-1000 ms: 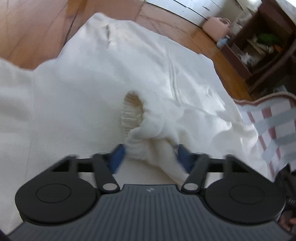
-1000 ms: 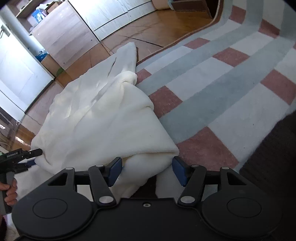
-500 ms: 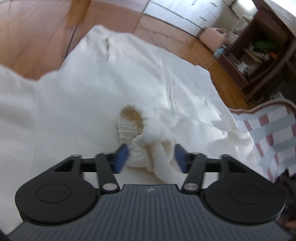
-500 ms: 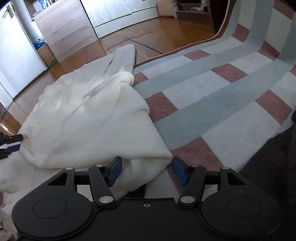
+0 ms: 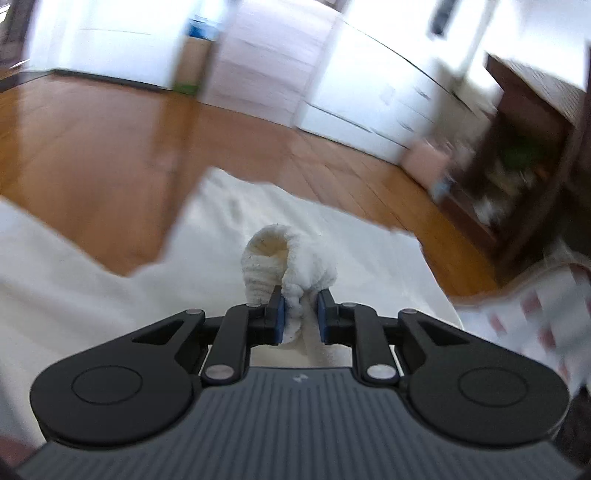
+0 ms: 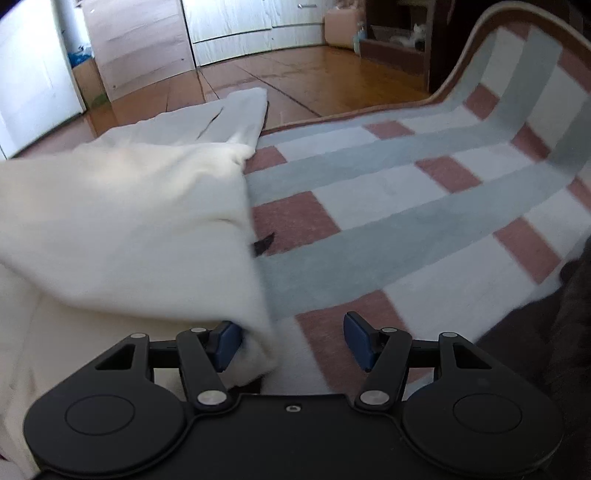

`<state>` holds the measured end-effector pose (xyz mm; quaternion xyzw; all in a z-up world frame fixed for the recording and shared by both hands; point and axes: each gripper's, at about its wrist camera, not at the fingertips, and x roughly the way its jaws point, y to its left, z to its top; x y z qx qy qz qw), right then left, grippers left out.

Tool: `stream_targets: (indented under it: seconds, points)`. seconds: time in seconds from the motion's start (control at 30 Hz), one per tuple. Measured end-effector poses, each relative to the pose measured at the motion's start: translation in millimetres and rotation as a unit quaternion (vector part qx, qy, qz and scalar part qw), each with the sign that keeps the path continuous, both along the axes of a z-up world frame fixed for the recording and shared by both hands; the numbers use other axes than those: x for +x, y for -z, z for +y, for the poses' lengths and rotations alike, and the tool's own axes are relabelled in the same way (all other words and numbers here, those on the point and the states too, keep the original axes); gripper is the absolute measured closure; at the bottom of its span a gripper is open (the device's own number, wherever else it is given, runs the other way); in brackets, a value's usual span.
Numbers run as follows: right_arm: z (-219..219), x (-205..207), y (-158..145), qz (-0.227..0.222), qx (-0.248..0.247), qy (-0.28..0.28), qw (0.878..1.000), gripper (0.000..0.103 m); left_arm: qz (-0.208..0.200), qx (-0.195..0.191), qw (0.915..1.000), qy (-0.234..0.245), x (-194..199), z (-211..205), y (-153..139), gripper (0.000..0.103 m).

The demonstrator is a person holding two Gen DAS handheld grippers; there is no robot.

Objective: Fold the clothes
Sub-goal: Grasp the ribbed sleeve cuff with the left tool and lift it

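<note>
A cream-white sweater [image 5: 92,280] lies spread over the wooden floor and the rug. In the left wrist view my left gripper [image 5: 299,314] is closing, its blue pads pinching the sleeve just behind the ribbed cuff [image 5: 273,254], which stands lifted above the cloth. In the right wrist view the sweater [image 6: 122,221] rises in a raised fold on the left. My right gripper [image 6: 291,345] hangs open low over the rug, and a corner of the sweater hangs against its left pad without being pinched.
A checked rug [image 6: 406,206] in pink, grey and white covers the floor on the right. Bare wooden floor [image 5: 92,147] lies beyond the sweater. White cabinets [image 6: 240,22] and a dark shelf unit [image 5: 524,162] stand along the far wall. A small dark scrap [image 6: 263,244] lies on the rug.
My left gripper closed on the sleeve by the cuff and lifted it while tilting up toward the room. The sweater's fold rose in the right wrist view; the right gripper's jaws kept their width.
</note>
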<state>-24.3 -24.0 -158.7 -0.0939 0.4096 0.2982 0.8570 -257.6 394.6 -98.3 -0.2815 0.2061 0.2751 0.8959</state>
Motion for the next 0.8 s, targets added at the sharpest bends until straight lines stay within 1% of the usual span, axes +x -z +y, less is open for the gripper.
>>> stream_targets:
  seconds: [0.03, 0.07, 0.1, 0.13, 0.17, 0.2, 0.23, 0.3, 0.33, 0.37, 0.4, 0.43, 0.47, 0.5, 0.57, 0.6, 0.63, 0.7, 0.73, 0.77, 0.8]
  points:
    - [1.5, -2.0, 0.1, -0.011, -0.010, -0.002, 1.000, 0.039, 0.016, -0.021, 0.9997, -0.002, -2.9, 5.4, 7.8, 0.086]
    - [3.0, -4.1, 0.1, -0.022, -0.019, -0.003, 1.000, 0.039, 0.039, -0.050, 0.9980, 0.000, -3.8, 11.0, 19.7, 0.086]
    - [5.0, -6.3, -0.1, -0.030, -0.024, -0.003, 0.999, 0.042, 0.064, -0.079, 0.9948, 0.005, -2.6, 15.2, 32.7, 0.086]
    - [7.6, -9.3, -1.0, -0.039, -0.027, -0.009, 0.999, 0.056, 0.081, -0.097, 0.9919, 0.011, -1.5, 17.0, 41.9, 0.087]
    - [11.2, -15.0, -4.1, -0.055, -0.029, -0.025, 0.998, 0.068, 0.088, -0.105, 0.9904, 0.016, -1.4, 16.7, 46.1, 0.087]
    - [14.8, -20.8, -7.1, -0.071, -0.032, -0.041, 0.996, 0.091, 0.085, -0.098, 0.9913, 0.019, -2.9, 14.1, 42.9, 0.087]
    - [16.8, -26.6, -10.5, -0.088, -0.035, -0.053, 0.994, 0.096, 0.077, -0.084, 0.9933, 0.022, -5.5, 10.4, 36.0, 0.087]
    - [7.8, -39.1, -19.5, -0.130, -0.043, -0.046, 0.990, 0.096, 0.060, -0.062, 0.9959, 0.026, -11.9, 3.1, 23.2, 0.086]
    - [3.3, -43.1, -22.0, -0.141, -0.047, -0.041, 0.988, 0.096, 0.055, -0.067, 0.9958, 0.027, -16.1, 0.2, 21.1, 0.086]
    - [-1.1, -37.6, -16.6, -0.117, -0.050, -0.035, 0.991, 0.096, 0.057, -0.084, 0.9944, 0.029, -18.5, -0.8, 24.6, 0.086]
    - [-5.0, -32.6, -10.9, -0.097, -0.054, -0.028, 0.993, 0.096, 0.071, -0.108, 0.9910, 0.034, -17.1, 0.3, 33.2, 0.086]
    - [-6.1, -29.1, -5.0, -0.089, -0.061, -0.021, 0.994, 0.096, 0.092, -0.134, 0.9859, 0.042, -13.4, 2.4, 43.8, 0.086]
    - [-5.1, -25.5, -1.5, -0.071, -0.065, -0.017, 0.995, 0.095, 0.108, -0.148, 0.9820, 0.047, -10.2, 4.5, 51.2, 0.086]
    - [-3.9, -22.6, 0.9, -0.057, -0.069, -0.015, 0.996, 0.095, 0.122, -0.152, 0.9796, 0.050, -7.4, 6.5, 56.0, 0.086]
    - [0.1, -22.5, -4.5, -0.054, -0.087, -0.029, 0.994, 0.094, 0.149, -0.161, 0.9741, 0.055, -1.8, 10.5, 65.6, 0.086]
    - [1.9, -22.3, -7.8, -0.053, -0.098, -0.036, 0.993, 0.093, 0.154, -0.155, 0.9741, 0.058, -0.8, 10.5, 65.2, 0.085]
    - [1.9, -21.8, -11.3, -0.048, -0.105, -0.039, 0.993, 0.090, 0.154, -0.144, 0.9756, 0.060, -1.0, 8.7, 62.9, 0.085]
    - [1.6, -20.6, -20.1, -0.017, -0.109, -0.049, 0.993, 0.086, 0.160, -0.135, 0.9758, 0.063, -1.0, 5.9, 62.9, 0.085]
    - [-0.4, -21.1, -27.3, -0.001, -0.095, -0.062, 0.994, 0.084, 0.162, -0.137, 0.9751, 0.064, -0.6, 6.6, 64.2, 0.085]
    - [-3.4, -23.1, -38.2, 0.015, -0.069, -0.086, 0.994, 0.084, 0.160, -0.140, 0.9750, 0.065, -0.5, 7.7, 64.7, 0.084]
    - [-5.6, -24.6, -49.7, 0.024, -0.037, -0.114, 0.992, 0.080, 0.157, -0.143, 0.9750, 0.068, -0.7, 8.9, 64.9, 0.084]
